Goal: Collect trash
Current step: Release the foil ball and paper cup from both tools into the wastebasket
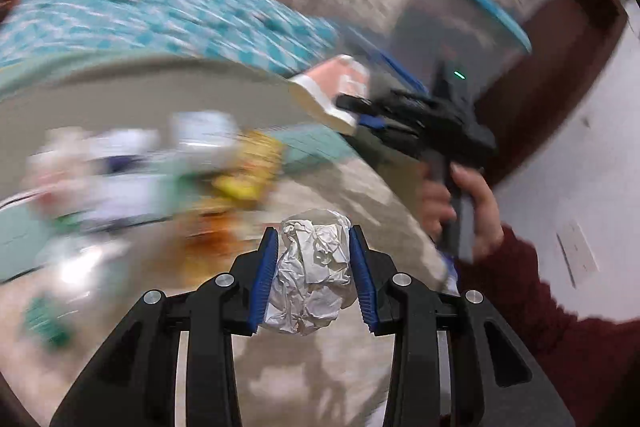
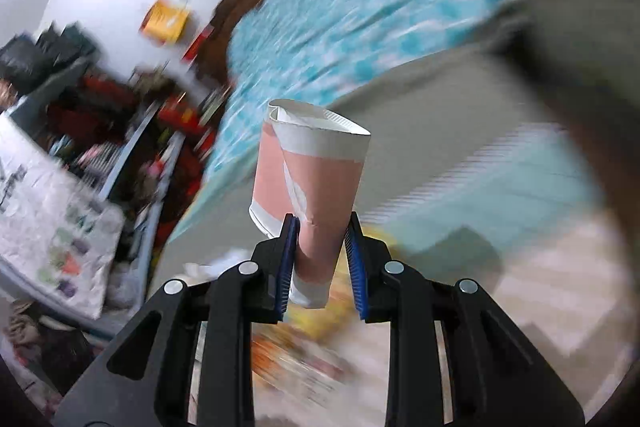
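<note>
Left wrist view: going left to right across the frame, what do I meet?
Blurred pile of wrappers → crumpled paper ball clamped in the left gripper → pink paper cup held in the right gripper → hand on its handle.

Your left wrist view smears the litter pile (image 1: 160,171) beyond the crumpled foil ball (image 1: 316,267) into streaks of white, yellow and green; you cannot name a single piece. The pads hide the ball's flanks. Beyond the pink paper cup (image 2: 312,183) in your right wrist view, the teal patterned cloth (image 2: 360,11) blurs, and the cup's base sits hidden between the pads.
</note>
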### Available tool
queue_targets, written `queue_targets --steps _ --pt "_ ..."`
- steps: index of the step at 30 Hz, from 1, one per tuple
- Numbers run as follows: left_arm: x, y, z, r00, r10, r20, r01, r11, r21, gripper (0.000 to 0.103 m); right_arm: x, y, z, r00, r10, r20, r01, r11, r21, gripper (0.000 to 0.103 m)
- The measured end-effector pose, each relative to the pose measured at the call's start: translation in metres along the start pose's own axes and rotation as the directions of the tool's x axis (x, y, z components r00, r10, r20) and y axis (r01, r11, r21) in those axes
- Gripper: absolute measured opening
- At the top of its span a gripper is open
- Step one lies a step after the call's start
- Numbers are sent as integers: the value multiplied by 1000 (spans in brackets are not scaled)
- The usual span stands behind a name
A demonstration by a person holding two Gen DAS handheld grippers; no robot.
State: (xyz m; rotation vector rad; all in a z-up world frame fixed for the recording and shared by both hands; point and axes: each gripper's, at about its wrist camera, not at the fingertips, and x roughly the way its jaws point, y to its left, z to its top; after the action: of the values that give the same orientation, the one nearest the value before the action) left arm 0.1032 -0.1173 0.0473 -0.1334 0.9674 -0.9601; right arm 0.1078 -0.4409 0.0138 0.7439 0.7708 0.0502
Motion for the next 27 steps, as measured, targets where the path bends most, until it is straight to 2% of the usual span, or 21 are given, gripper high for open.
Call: queue_targets --steps 3,5,7,9,10,11,12,13,14,16,18,19,22,23,24,25,26,27 --pt "70 -50 26 990 -95 -106 101 993 55 34 -75 -76 -9 984 -155 88 149 987 65 27" --pt "121 -88 42 976 -147 -162 164 982 94 34 -116 -128 -20 955 -272 114 257 958 129 27" --pt "160 -114 51 966 -167 -196 192 974 120 34 -138 -163 -31 937 -332 107 309 933 184 28" --pt "209 -143 64 965 -145 -217 180 972 151 38 -146 -186 -38 926 -364 99 338 917 212 31" --pt "225 -149 67 968 -126 -216 161 975 155 39 -150 -197 -40 920 -378 104 347 909 230 37" --pt "251 -158 72 970 -103 -220 138 979 151 44 -150 -203 -40 916 -387 108 353 903 245 48" --pt "266 -161 76 968 -96 -230 132 980 148 54 -150 -203 -42 914 -388 114 351 901 254 56" --pt "278 -164 77 968 -84 -238 121 981 149 60 -150 -205 -40 913 -386 131 343 901 267 74" --pt "296 -167 81 969 -48 -242 86 985 147 70 -150 -203 -39 910 -389 141 343 900 269 82" --pt "309 -167 85 970 -34 -243 68 989 135 70 -150 -195 -31 894 -416 167 370 895 251 82" --pt "308 -162 90 964 -38 -263 68 992 107 69 -156 -184 -25 872 -437 220 384 890 248 80" --pt "295 -158 92 965 -67 -253 95 991 98 69 -164 -169 -23 860 -429 274 373 898 236 79" --pt "233 -148 89 983 -78 -164 106 981 165 69 -172 -121 -34 843 -371 389 342 929 144 81" --pt "211 -144 86 988 -70 -139 96 976 194 70 -170 -104 -43 845 -335 416 319 941 110 93" --pt "192 -139 81 991 -55 -120 80 973 218 70 -169 -93 -50 846 -307 436 297 950 93 100" --pt "177 -134 76 994 -36 -103 59 970 235 70 -163 -80 -59 848 -269 457 260 962 84 100" --pt "151 -124 66 997 -5 -78 25 969 246 70 -157 -71 -63 859 -221 461 209 975 77 100" --pt "126 -111 54 998 23 -55 -9 970 242 70 -147 -65 -62 880 -176 441 163 984 66 100"
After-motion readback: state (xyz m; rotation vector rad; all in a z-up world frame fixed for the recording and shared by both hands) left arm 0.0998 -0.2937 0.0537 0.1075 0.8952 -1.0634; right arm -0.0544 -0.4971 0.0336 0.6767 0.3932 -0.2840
